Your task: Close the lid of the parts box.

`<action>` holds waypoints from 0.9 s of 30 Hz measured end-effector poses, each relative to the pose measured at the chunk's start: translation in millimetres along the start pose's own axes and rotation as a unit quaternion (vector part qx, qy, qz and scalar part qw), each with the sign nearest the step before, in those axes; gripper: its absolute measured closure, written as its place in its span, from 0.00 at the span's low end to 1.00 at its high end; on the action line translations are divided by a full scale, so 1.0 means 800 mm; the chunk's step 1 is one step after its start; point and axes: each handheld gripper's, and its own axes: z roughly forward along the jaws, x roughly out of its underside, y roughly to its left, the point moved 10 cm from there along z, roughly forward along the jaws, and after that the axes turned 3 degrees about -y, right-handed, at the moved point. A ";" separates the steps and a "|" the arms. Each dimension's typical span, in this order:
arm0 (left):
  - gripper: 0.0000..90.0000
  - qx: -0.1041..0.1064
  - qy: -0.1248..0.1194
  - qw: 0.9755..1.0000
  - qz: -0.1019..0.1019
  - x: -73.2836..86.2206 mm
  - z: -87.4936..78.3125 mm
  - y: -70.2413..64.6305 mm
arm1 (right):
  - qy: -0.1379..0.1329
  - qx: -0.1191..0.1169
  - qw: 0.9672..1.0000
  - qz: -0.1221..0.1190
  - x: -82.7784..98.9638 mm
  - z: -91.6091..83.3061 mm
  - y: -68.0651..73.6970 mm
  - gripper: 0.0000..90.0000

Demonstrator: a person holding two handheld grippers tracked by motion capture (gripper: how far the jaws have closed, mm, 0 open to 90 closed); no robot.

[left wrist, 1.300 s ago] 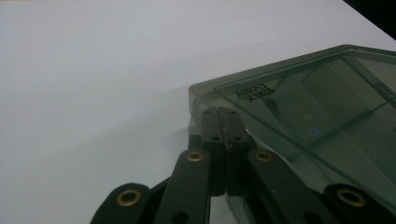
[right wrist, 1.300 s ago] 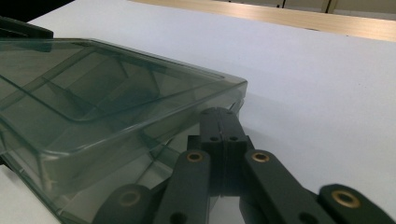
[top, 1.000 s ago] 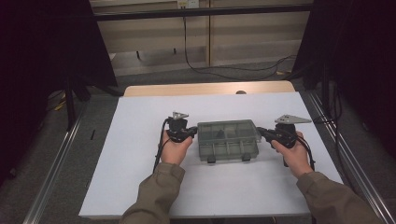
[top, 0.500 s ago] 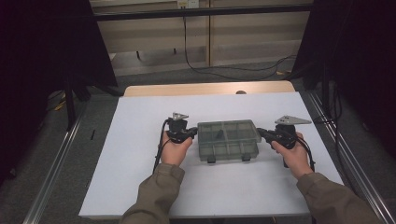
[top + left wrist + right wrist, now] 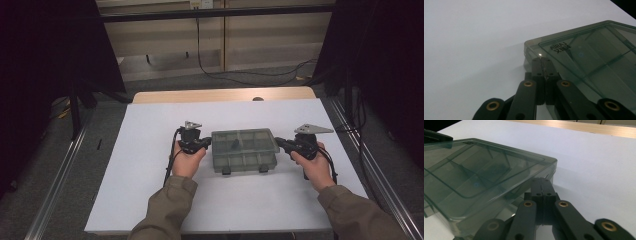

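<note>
Grippers flanked a smoky compartment box (image 5: 244, 150) at the middle of the white table (image 5: 150, 190); left gripper (image 5: 206, 144) and right gripper (image 5: 280, 143) each pressed closed jaws against an end.

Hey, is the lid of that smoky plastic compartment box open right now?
No, the lid lies flat and closed on the compartment box, with its two latches at the front edge.
</note>
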 end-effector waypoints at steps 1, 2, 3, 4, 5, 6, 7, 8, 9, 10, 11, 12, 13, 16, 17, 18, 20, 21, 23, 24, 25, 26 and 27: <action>1.00 0.002 0.001 1.000 0.000 0.001 0.000 0.000 | 0.000 0.000 1.000 -0.001 0.000 0.000 0.000 1.00; 1.00 0.003 0.000 1.000 -0.002 0.001 0.000 0.000 | 0.001 0.000 1.000 -0.001 0.000 0.000 0.000 1.00; 1.00 0.003 0.004 1.000 -0.001 0.002 0.000 0.000 | 0.001 0.000 1.000 -0.002 0.001 0.000 0.000 1.00; 0.99 0.005 0.004 1.000 -0.005 0.003 0.000 0.000 | 0.001 0.000 1.000 -0.002 0.001 0.000 0.000 1.00; 0.99 0.006 0.006 1.000 -0.004 0.004 0.001 0.000 | 0.000 -0.003 1.000 0.000 0.001 0.000 0.000 1.00; 0.99 0.006 0.008 1.000 -0.002 0.005 0.001 0.000 | 0.000 -0.004 1.000 0.000 0.001 -0.001 0.001 1.00; 0.99 0.007 0.008 1.000 -0.003 0.006 0.001 0.000 | 0.000 -0.005 1.000 0.000 0.001 -0.001 0.001 1.00; 0.99 0.008 0.009 1.000 -0.003 0.006 0.000 0.000 | 0.000 -0.006 1.000 -0.001 0.001 -0.001 0.001 1.00; 0.99 0.011 0.011 1.000 -0.002 0.007 0.000 0.000 | 0.000 -0.007 1.000 0.000 0.001 -0.001 0.002 1.00; 0.99 0.011 0.010 1.000 -0.002 0.008 0.000 0.000 | 0.000 -0.008 1.000 0.001 0.001 -0.001 0.002 1.00; 0.99 0.012 0.011 1.000 -0.001 0.009 -0.001 -0.001 | 0.000 -0.010 1.000 0.002 0.002 -0.002 0.002 1.00; 0.99 0.012 0.011 1.000 -0.001 0.009 -0.001 -0.001 | 0.000 -0.011 1.000 0.000 0.002 -0.002 0.002 1.00; 0.99 0.015 0.014 1.000 0.001 0.009 -0.002 -0.001 | 0.000 -0.012 1.000 0.001 0.002 -0.002 0.002 1.00; 0.99 0.019 0.015 1.000 0.004 0.009 -0.004 -0.003 | 0.001 -0.014 1.000 -0.001 0.001 -0.004 0.004 1.00; 0.99 0.020 0.016 1.000 0.004 0.009 -0.005 -0.003 | 0.001 -0.014 1.000 -0.003 0.001 -0.006 0.004 1.00; 0.99 0.022 0.017 1.000 0.008 0.010 -0.006 -0.003 | 0.001 -0.016 1.000 -0.004 0.000 -0.007 0.006 1.00; 0.99 0.025 0.019 0.999 0.012 0.010 -0.008 -0.004 | 0.000 -0.018 1.000 -0.004 -0.001 -0.010 0.007 1.00; 0.99 0.026 0.020 0.999 0.012 0.010 -0.009 -0.005 | -0.002 -0.022 1.000 -0.002 -0.003 -0.012 0.008 1.00; 0.99 0.028 0.017 0.999 0.010 0.009 -0.010 -0.006 | -0.006 -0.024 1.000 0.001 -0.005 -0.015 0.009 1.00; 0.99 0.030 0.021 0.999 0.016 0.009 -0.011 -0.006 | -0.009 -0.026 1.000 0.001 -0.007 -0.017 0.009 1.00; 0.99 0.031 0.019 0.999 0.016 0.008 -0.012 -0.007 | -0.009 -0.028 1.000 0.002 -0.007 -0.018 0.010 1.00; 0.99 0.034 0.021 0.999 0.017 0.008 -0.014 -0.008 | -0.011 -0.029 1.000 0.001 -0.008 -0.019 0.011 1.00; 0.99 0.032 0.018 0.999 0.021 0.007 -0.016 -0.008 | -0.012 -0.030 0.999 0.000 -0.009 -0.020 0.012 1.00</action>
